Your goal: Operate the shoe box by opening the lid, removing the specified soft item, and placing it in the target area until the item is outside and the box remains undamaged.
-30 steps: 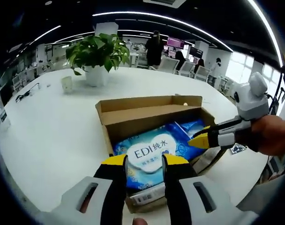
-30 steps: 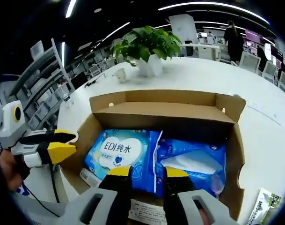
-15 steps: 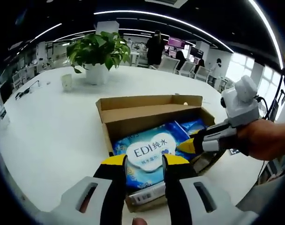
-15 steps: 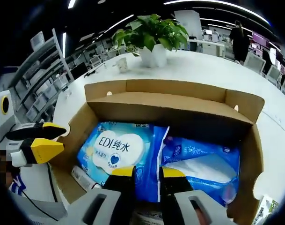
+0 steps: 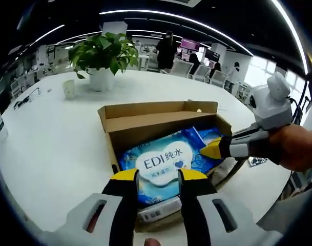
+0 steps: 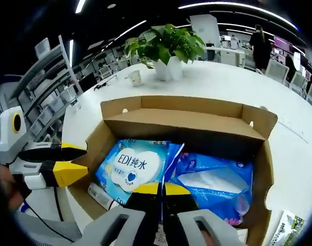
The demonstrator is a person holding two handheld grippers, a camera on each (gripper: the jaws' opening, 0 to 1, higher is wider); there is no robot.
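Observation:
An open cardboard shoe box (image 5: 156, 110) (image 6: 186, 105) sits on the white table, its lid folded back. Inside lies a blue "EDI" wipes pack (image 5: 158, 163) (image 6: 131, 165), and beside it a second blue soft pack (image 5: 213, 136) (image 6: 212, 179). My left gripper (image 5: 159, 177) is open at the box's near edge, with the EDI pack seen between its jaws; it also shows as the left gripper (image 6: 76, 161) at the box's left side. My right gripper (image 6: 162, 188) has its jaws pressed together on the EDI pack's inner edge. A hand holds the right gripper (image 5: 212, 150) at the pack's right side.
A potted plant (image 5: 102, 54) (image 6: 166, 48) and a small white cup (image 5: 68, 88) (image 6: 136, 78) stand on the table beyond the box. A printed leaflet (image 6: 286, 225) lies right of the box. Chairs, desks and a person stand at the far end.
My right gripper's jaws have gone from apart to together on the EDI pack's edge. The pack's right side sits a little higher in the box. The left gripper stays open.

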